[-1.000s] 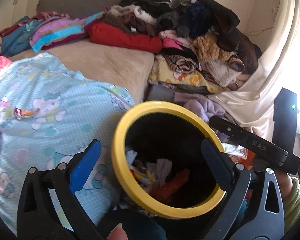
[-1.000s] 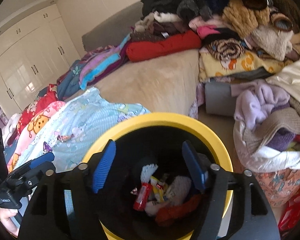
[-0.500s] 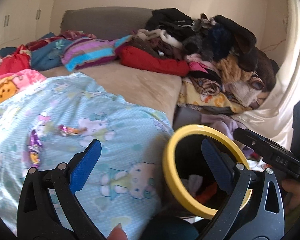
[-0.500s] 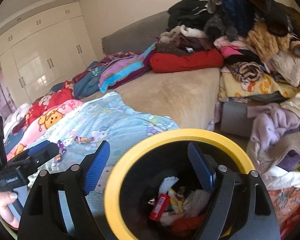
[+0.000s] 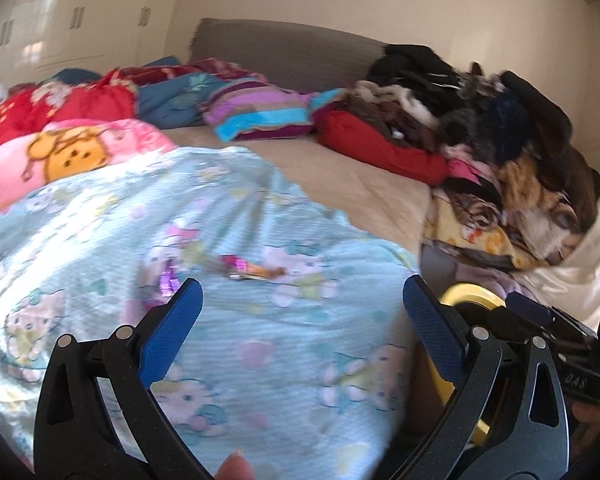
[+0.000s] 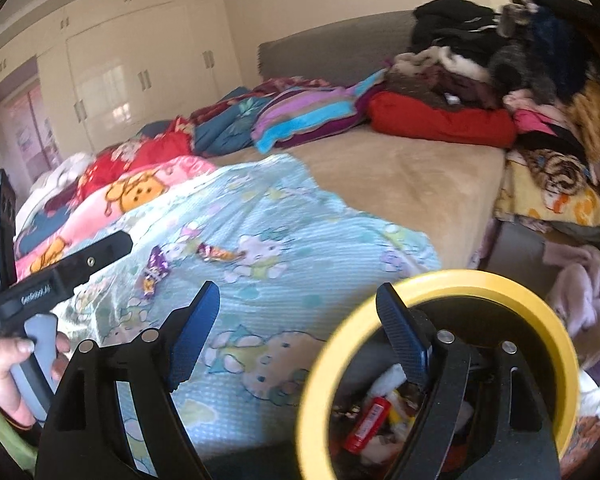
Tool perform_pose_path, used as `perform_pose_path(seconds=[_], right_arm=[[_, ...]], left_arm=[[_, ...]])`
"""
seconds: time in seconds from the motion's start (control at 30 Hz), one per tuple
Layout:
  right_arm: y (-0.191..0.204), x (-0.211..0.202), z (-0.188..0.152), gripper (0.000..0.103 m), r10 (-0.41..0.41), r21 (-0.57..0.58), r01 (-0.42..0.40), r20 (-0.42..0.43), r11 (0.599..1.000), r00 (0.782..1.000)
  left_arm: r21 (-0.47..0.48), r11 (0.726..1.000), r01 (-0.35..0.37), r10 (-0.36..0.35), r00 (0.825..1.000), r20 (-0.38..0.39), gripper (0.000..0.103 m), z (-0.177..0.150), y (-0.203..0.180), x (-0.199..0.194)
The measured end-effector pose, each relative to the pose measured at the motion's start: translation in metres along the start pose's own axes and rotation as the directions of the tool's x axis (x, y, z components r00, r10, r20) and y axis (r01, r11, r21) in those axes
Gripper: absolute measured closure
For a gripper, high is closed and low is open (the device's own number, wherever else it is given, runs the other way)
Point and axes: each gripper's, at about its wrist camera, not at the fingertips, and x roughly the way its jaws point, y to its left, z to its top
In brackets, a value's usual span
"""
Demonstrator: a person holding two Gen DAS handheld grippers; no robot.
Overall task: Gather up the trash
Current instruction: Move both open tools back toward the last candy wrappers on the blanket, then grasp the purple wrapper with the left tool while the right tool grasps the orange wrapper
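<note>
Wrappers of crinkled foil, one orange and pink, lie ahead of my left tool on the light-blue quilt; a shiny purple one sits just beyond its left finger, blurred in that view. From the right wrist view I see the same two, orange and purple, ahead and left of my right tool, resting flat on the quilt, which is thin, waffle-textured and printed with cartoon cats.

Both tools are spread wide with nothing between their ribbed blue pads.

My right tool's right finger hangs over the bin, a round black tub with a thick yellow rim. Inside it I see crumpled white scraps and a red tube. In the left wrist view only an arc of the rim shows to the right of my tool, beside the bed.

Beyond the quilt, the tan bedspread looks smooth and plush. A heap of clothes, furry and knitted, piles up ahead and right, against a grey headboard.
</note>
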Motion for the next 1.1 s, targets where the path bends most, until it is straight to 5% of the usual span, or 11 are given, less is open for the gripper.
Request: perform_pose_path(seconds=[0.37,0.8,0.9,1.03,1.1], right_arm=[[0.044,0.098,0.029,0.026,0.064,0.007,-0.064,-0.1,0.998,0.993],[0.058,0.213,0.026,0.049,0.057,0.139,-0.02,-0.263,0.99,0.963],[0.058,0.231,0.024,0.058,0.073,0.174,-0.024,-0.282,0.984,0.957],[0.061,0.243,0.021,0.094,0.096,0.187,-0.042,-0.29,0.981,0.952],[0.065,0.237,0.021,0.095,0.099,0.166,-0.055,-0.268,0.985,0.958]], left_arm=[[-0.136,0.984,-0.114,0.108,0.993,-0.051,0.013,-0.008,0.082,0.016],[-0.196,0.975,-0.107,0.08,0.987,-0.138,0.042,-0.026,0.109,0.055],[-0.21,0.971,-0.114,0.083,0.985,-0.154,0.042,-0.028,0.113,0.065],[-0.226,0.967,-0.119,0.08,0.982,-0.172,0.051,-0.031,0.117,0.075],[-0.227,0.966,-0.124,0.081,0.979,-0.19,0.06,-0.032,0.118,0.081]])
